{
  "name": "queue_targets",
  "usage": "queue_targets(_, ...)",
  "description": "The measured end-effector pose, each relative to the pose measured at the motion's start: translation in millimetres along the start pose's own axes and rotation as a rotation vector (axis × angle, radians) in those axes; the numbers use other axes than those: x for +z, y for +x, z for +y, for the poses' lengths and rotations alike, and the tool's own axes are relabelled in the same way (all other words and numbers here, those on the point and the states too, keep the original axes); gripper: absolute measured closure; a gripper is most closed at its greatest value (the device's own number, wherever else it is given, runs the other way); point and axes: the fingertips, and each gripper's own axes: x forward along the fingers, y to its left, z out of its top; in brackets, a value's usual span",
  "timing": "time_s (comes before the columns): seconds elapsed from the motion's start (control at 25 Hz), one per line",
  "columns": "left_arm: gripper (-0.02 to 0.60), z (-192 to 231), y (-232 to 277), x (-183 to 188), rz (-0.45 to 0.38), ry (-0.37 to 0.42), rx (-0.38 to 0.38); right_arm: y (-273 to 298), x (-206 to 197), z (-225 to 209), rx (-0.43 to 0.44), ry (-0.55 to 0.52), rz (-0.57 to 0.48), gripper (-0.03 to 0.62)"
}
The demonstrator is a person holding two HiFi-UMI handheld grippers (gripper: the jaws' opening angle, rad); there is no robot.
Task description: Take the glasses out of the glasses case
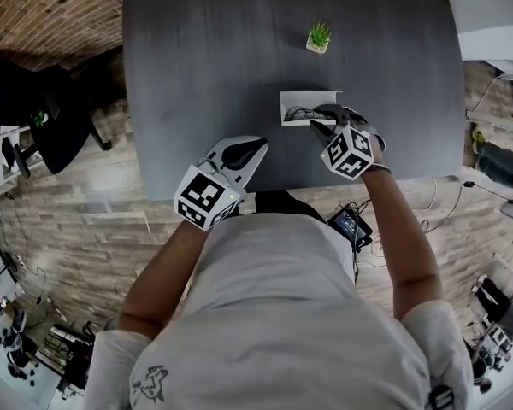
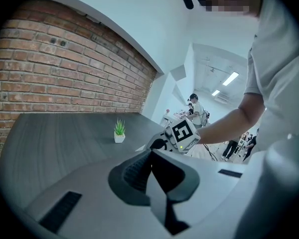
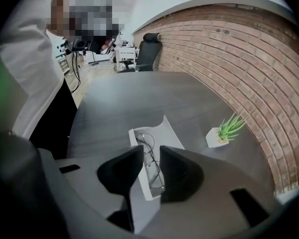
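Past the brick wall [image 1: 43, 11] and black office chair [image 1: 56, 114] at left, my left gripper [image 1: 260, 146] sits jaws together and empty at the near edge of the dark grey table [image 1: 205, 49], then the open white glasses case [image 3: 168, 130] holding the glasses [image 3: 150, 154], with my right gripper [image 1: 322, 120] over them, jaws apart, and a small potted plant [image 1: 319, 38] farther off.

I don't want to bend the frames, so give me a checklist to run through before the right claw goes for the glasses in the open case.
1. Case open: ok. The glasses case lies open on the table.
2. Glasses reachable: ok. The glasses lie uncovered inside.
3. Right claw ready: ok. Its jaws stand apart over the glasses, not gripping them.
4. Case steadied: not ok. The left claw is shut, empty and away from the case.
5. Path clear: ok. The plant stands apart from the case.
6. Gap above the glasses: cannot tell.
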Motion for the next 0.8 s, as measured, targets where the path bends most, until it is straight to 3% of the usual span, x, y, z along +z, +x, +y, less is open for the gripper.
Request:
queue_targets(0.32,0.571,15,8,-10,0.009,-0.032,0.037,36,-19,4,0.109,-0.142,0.103,0.511)
queue_targets(0.8,0.571,23,-1,-21,0.011,-0.064,0.081,54,-20,4,0.146,-0.232,0.164,0.553)
